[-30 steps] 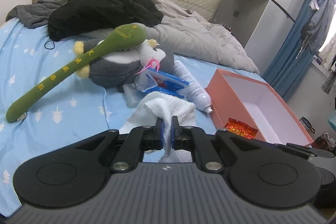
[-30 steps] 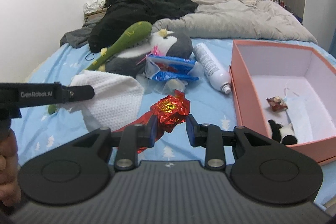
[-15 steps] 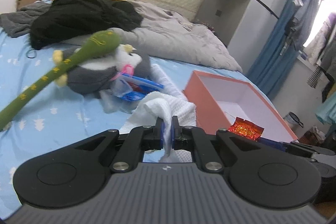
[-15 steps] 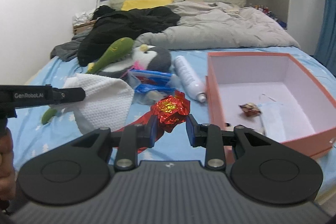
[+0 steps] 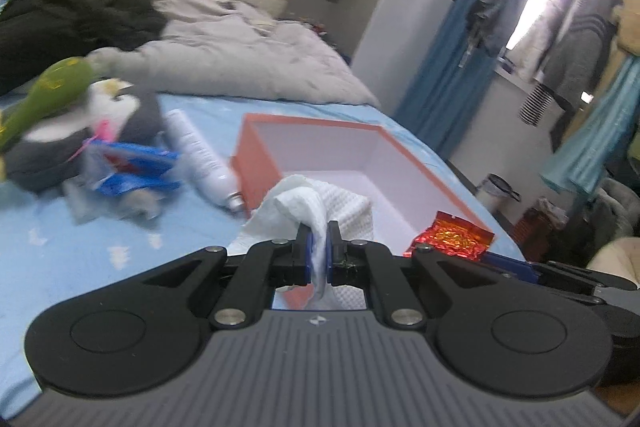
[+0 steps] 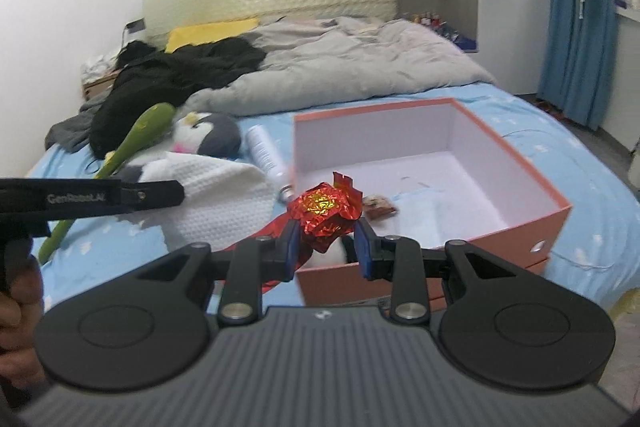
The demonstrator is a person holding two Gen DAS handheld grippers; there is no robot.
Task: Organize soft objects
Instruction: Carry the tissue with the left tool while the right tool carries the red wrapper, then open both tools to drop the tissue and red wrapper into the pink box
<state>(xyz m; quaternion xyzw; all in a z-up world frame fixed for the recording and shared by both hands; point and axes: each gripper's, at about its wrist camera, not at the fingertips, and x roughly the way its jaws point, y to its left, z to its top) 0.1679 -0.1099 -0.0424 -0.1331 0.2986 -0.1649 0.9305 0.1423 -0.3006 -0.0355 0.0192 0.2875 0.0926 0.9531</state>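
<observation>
On the blue bed (image 6: 580, 163), near its foot edge, an open orange box (image 6: 516, 167) with a white lining stands beside a scatter of soft things. Printed on the side of the left gripper (image 6: 120, 193), as seen from the right wrist camera, is white lettering that reads roughly "GenRobot.AI"; the last characters are blurred. Yellow characters run along the long green plush stick (image 6: 138, 139), too small to read.

Inside the box lie a small red-and-white wrapped sweet (image 6: 378, 205), a pale blue sheet (image 6: 424, 205) on the floor of the box, and something white and furry (image 6: 330, 253) at the near wall, mostly hidden behind the right gripper.

The left gripper (image 5: 319, 253) is pinched nearly closed on a fold of white waffle-textured cloth (image 5: 320, 207), held up at the near left corner of the box. The right gripper (image 6: 325, 249) clamps a crumpled red foil wrapper (image 6: 326, 213), with gold print that cannot be read, over the box's near edge.

Left of the box lie a white spray can (image 6: 266, 155), a grey-and-white penguin plush (image 6: 208, 137) and a blue plastic packet (image 5: 128, 171). A grey duvet (image 6: 340, 67) and black clothing (image 6: 176, 75) are heaped toward the headboard.
</observation>
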